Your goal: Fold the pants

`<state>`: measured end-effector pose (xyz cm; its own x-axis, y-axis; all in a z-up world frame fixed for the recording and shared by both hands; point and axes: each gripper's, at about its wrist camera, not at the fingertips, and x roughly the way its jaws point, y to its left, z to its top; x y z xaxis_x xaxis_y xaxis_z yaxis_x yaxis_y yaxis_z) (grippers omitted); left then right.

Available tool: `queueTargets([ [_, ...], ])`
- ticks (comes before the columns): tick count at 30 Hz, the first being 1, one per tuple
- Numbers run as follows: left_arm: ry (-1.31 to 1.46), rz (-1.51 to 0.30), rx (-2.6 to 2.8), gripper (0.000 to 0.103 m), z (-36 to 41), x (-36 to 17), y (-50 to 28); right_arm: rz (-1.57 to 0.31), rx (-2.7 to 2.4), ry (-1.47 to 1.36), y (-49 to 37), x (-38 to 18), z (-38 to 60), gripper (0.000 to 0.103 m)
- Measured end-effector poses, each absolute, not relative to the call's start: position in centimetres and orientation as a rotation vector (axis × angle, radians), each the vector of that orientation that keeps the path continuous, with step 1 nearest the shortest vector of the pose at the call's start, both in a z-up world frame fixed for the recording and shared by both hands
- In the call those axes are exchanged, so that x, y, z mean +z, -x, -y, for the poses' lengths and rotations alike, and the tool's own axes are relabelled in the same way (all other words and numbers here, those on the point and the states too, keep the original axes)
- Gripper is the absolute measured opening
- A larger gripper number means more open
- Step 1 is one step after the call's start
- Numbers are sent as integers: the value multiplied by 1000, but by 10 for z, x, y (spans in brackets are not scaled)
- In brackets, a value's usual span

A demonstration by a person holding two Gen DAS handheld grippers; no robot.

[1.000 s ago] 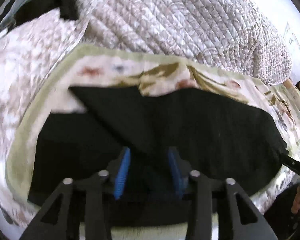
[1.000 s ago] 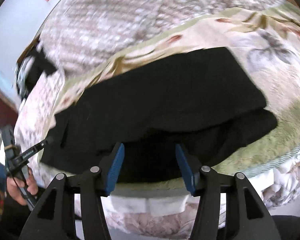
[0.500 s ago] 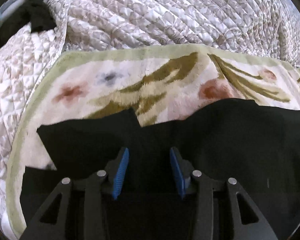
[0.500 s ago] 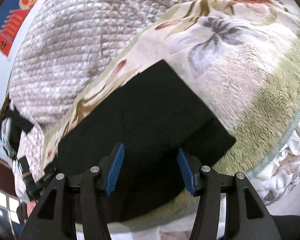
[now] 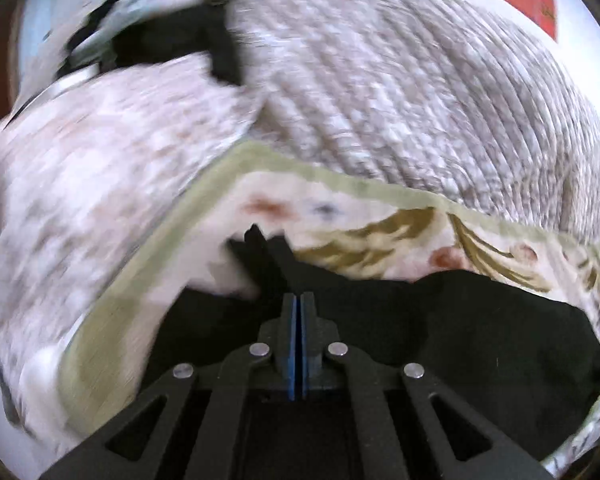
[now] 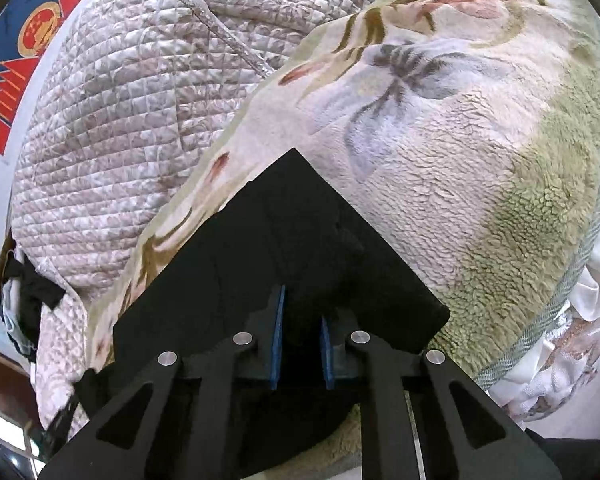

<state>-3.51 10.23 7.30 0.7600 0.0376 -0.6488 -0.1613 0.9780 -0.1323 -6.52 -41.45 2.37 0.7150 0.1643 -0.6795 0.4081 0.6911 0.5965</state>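
Left gripper (image 5: 299,308) fingers closed on black pants (image 5: 460,320), fold lifted; right gripper (image 6: 300,320) just narrowed onto pants corner; fleece blanket (image 6: 500,200) bare rightward.

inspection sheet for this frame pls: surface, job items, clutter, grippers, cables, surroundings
Surface: floral fleece blanket with a green border, over a quilted bedspread.
Job's things: black pants, partly folded, flat on the blanket.
Clutter: dark garments bundled at the far edge of the bed.
Grippers: left hand-held gripper has just been closing, blue pads together, pants fabric bunched at its tip; grip unclear. Right hand-held gripper has just been closing, narrow gap, pants between the pads.
Cables: nothing seen.
Surroundings: red and blue wall poster; left view blurred.
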Motion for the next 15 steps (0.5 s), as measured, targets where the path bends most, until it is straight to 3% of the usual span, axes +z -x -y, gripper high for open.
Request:
queueTargets([
  [7,404,-796,141,8,-149,33,68,-787,-145,-810,64,23,412,15],
  [8,458,-815,124,12,-155,27,66,-786,-142,-814,64,23,412,16],
  [10,561,-814,91,41,-163,20,66,-783,-140,-827,65,22,412,16],
  [13,599,-794,79,53,-158,18,68,-781,-141,-829,66,22,412,16],
  [15,592,-791,85,55,-154,17,66,-782,-143,-824,65,22,412,16],
])
